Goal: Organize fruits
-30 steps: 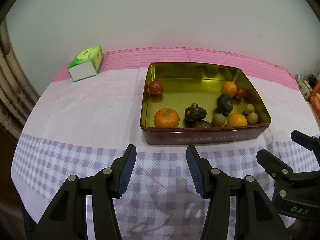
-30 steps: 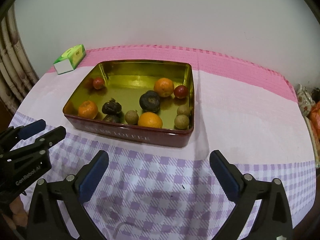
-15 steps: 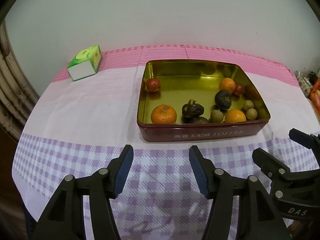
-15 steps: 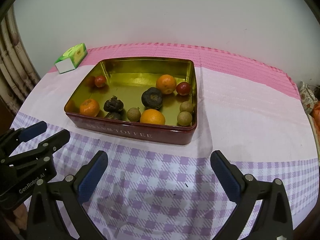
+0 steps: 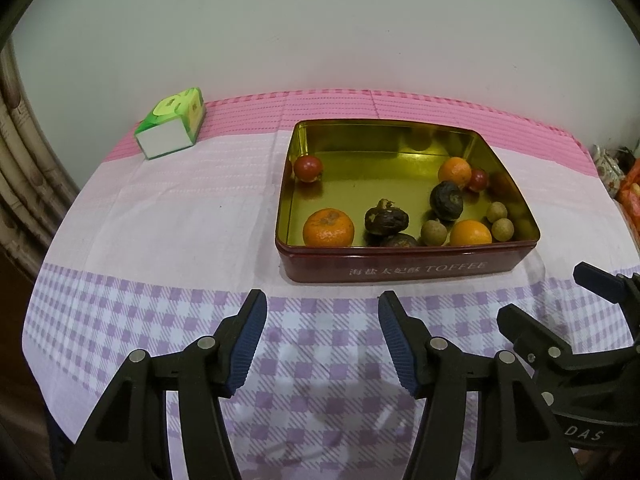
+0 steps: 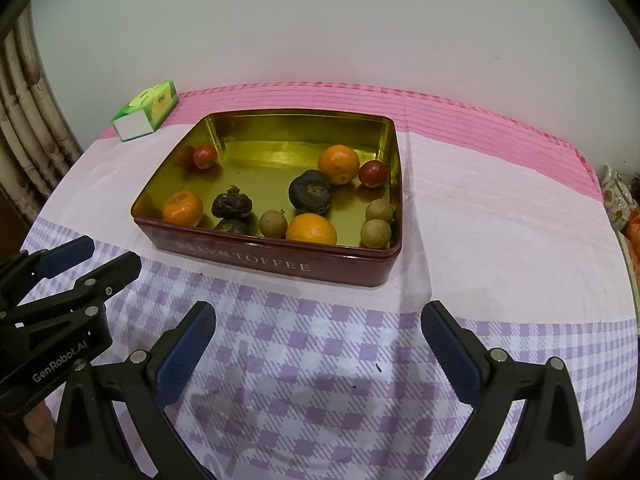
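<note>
a table under a pink and purple-checked cloth (image 5: 160,240) carries a red toffee tin (image 5: 400,266) and a green box (image 5: 172,130).

Plain white wall (image 5: 320,32) behind; bamboo-look furniture (image 5: 20,184) left; pink-lilac check tablecloth (image 5: 168,216).

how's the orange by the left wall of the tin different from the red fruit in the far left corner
The orange is clearly bigger than the red fruit. The orange has a dull, pitted orange skin, while the red fruit is smooth and glossy. The orange sits close to the tin's near wall; the red fruit sits further back, against the left wall. Both are round, lie loose on the gold floor and touch no other fruit.
</note>
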The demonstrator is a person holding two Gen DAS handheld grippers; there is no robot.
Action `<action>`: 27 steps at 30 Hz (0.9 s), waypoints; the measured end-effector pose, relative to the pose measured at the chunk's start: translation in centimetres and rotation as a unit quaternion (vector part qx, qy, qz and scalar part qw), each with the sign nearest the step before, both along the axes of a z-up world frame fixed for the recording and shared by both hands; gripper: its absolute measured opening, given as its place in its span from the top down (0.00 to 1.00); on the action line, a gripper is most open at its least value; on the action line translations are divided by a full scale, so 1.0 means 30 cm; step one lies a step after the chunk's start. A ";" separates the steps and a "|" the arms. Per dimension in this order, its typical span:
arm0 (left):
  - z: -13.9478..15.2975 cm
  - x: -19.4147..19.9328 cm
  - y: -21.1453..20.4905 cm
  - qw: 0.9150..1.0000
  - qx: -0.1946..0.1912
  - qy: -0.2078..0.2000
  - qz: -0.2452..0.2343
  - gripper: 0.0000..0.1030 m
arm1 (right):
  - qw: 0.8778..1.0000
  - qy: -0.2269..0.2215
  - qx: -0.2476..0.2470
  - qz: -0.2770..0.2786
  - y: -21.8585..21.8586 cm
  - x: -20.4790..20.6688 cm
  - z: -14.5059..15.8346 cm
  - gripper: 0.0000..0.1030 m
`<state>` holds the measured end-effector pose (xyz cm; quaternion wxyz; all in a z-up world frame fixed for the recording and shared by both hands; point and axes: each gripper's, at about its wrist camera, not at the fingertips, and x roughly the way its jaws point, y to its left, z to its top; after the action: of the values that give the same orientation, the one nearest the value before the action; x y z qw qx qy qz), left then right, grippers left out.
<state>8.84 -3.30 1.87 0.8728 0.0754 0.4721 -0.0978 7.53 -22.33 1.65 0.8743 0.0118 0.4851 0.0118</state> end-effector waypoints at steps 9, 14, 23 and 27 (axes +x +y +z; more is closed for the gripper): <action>0.000 -0.001 0.000 1.000 0.000 0.000 0.000 0.43 | 1.000 0.004 0.001 0.007 0.012 0.000 -0.005 0.01; -0.001 0.000 0.001 1.000 0.001 0.000 0.001 0.43 | 1.000 0.005 0.002 0.007 0.014 0.001 -0.006 0.01; -0.002 -0.001 0.000 1.000 0.000 0.003 0.001 0.43 | 1.000 0.006 0.005 0.008 0.014 -0.001 -0.010 0.01; -0.005 -0.004 0.003 1.000 0.000 0.005 0.001 0.43 | 1.000 0.008 0.006 0.008 0.013 -0.001 -0.013 0.01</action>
<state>8.72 -3.20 1.73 0.8705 0.0748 0.4766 -0.0973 7.50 -21.95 1.26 0.8704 0.0133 0.4917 0.0221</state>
